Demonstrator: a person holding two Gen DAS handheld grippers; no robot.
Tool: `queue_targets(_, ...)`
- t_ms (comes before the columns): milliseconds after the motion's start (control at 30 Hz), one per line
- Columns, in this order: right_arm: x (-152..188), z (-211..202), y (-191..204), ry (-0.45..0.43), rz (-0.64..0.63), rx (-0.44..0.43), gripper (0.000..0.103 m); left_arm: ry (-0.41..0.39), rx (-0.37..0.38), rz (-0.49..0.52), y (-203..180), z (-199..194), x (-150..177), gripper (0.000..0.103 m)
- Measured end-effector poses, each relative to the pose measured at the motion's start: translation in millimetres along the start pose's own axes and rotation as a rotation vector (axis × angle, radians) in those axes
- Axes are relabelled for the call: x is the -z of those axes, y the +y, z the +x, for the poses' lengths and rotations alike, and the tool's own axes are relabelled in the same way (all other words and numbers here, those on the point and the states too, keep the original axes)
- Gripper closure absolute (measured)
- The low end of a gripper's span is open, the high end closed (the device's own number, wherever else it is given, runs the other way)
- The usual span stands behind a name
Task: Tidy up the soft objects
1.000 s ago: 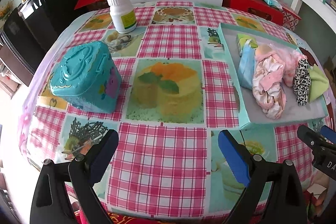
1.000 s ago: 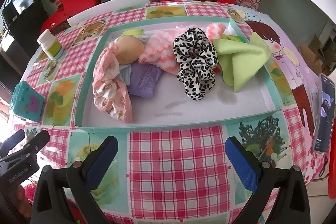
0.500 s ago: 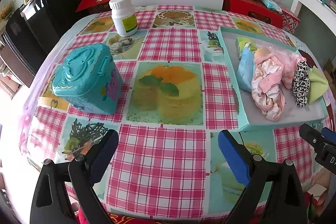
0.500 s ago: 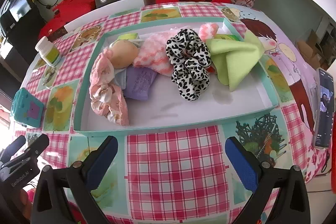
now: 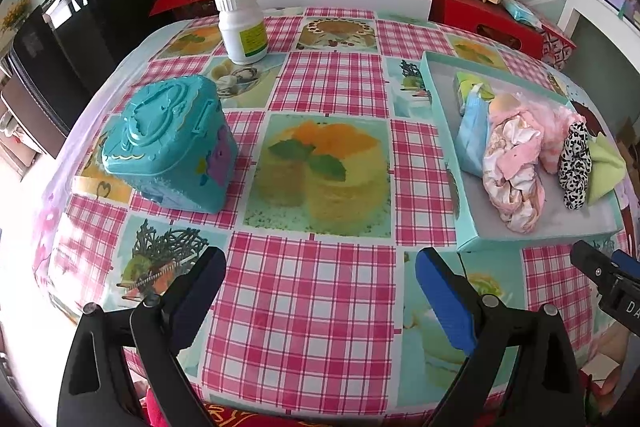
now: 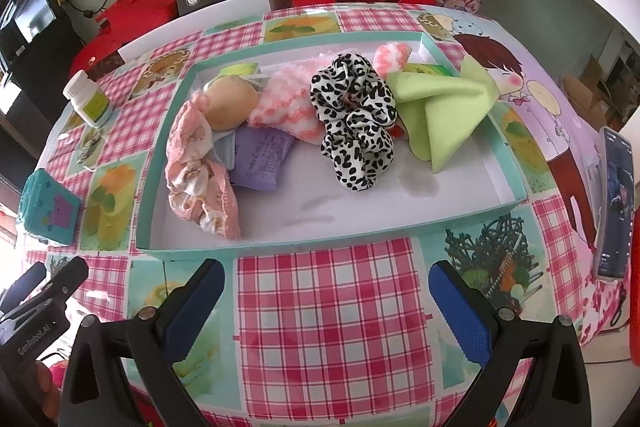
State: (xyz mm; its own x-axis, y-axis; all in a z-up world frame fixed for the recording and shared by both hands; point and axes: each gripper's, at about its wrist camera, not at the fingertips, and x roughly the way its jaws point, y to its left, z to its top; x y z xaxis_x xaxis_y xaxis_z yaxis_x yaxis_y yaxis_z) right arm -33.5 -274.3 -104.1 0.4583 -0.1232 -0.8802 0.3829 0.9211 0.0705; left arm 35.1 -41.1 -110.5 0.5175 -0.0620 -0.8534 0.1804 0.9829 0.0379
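Currently all the soft objects lie inside the shallow teal tray [image 6: 505, 147], which sits on the right half of the checked tablecloth [image 6: 328, 307], just beyond the right gripper [image 6: 326, 293]. From left to right the tray holds a crumpled pink printed cloth [image 6: 200, 183], a purple packet [image 6: 258, 157], a fuzzy pink-and-white piece [image 6: 286, 101], a leopard-print scrunchie [image 6: 354, 119] and a folded green cloth [image 6: 440, 111]. Expect every item to be light, limp and compressible; none should break, but loose fabric will sag and may drag a neighbour along. Grip each at its thickest bunched fold, pinching deep. The scrunchie touches the green cloth, possibly overlapping it; the view does not settle this. Both tools stand wide apart at the jaws, holding nothing and touching nothing: the right gripper near the tray's near wall, the left gripper [image 5: 320, 283] over bare tablecloth, with the teal plastic box [image 5: 172, 143] to its far left
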Motion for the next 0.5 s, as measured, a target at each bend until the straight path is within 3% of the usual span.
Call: queue_targets(500,-0.1,5.1,0.9,0.024,-0.005,0.000,0.000,0.008,0.000,-0.002,-0.1,2.9,1.1,0.007)
